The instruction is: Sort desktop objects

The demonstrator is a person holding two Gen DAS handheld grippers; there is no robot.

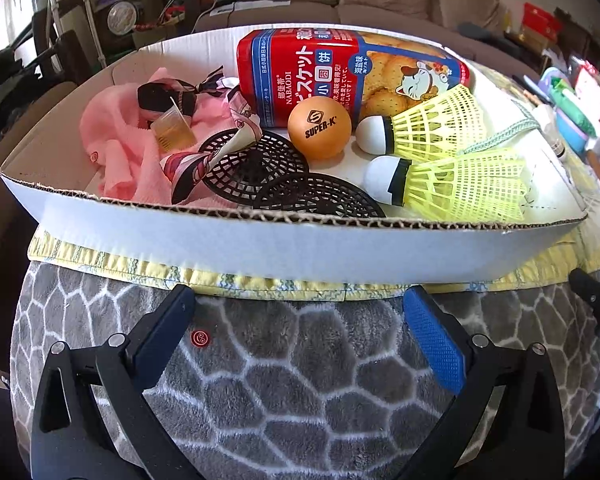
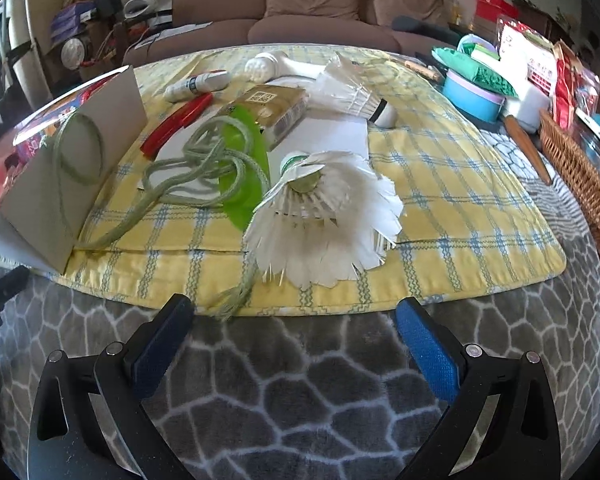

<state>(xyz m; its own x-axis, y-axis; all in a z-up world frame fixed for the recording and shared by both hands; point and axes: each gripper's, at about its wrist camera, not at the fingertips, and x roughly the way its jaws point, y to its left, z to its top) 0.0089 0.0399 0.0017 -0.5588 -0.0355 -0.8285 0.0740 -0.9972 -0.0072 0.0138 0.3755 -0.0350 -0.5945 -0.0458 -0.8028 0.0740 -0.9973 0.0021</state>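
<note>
- Grey patterned fleece (image 2: pixel 300 380) lies directly beneath both grippers; no object rests on it between the jaws.
- Right gripper (image 2: pixel 296 320): jaws apart, empty, aimed at a white feather shuttlecock (image 2: pixel 324 224) just ahead on the yellow checked cloth (image 2: pixel 460 200).
- Feather shuttlecock: judged very light and fragile; the feather skirt faces the jaws and would crush or splay. Its cork base, at the far end, is the firmer hold.
- Green cord (image 2: pixel 204 160): soft and limp, trailing from ahead-left of the right jaws over the cloth edge; likely to snag or drag.
- Second feather shuttlecock (image 2: pixel 348 92) and a red pen (image 2: pixel 176 126) lie farther ahead.
- Left gripper (image 1: pixel 300 308): jaws apart, empty, facing the white cardboard box (image 1: pixel 300 244) just ahead.
- Box contents: orange ball (image 1: pixel 319 128), two yellow plastic shuttlecocks (image 1: pixel 460 188), biscuit tin (image 1: pixel 340 68), pink cloth (image 1: pixel 120 140).
</note>
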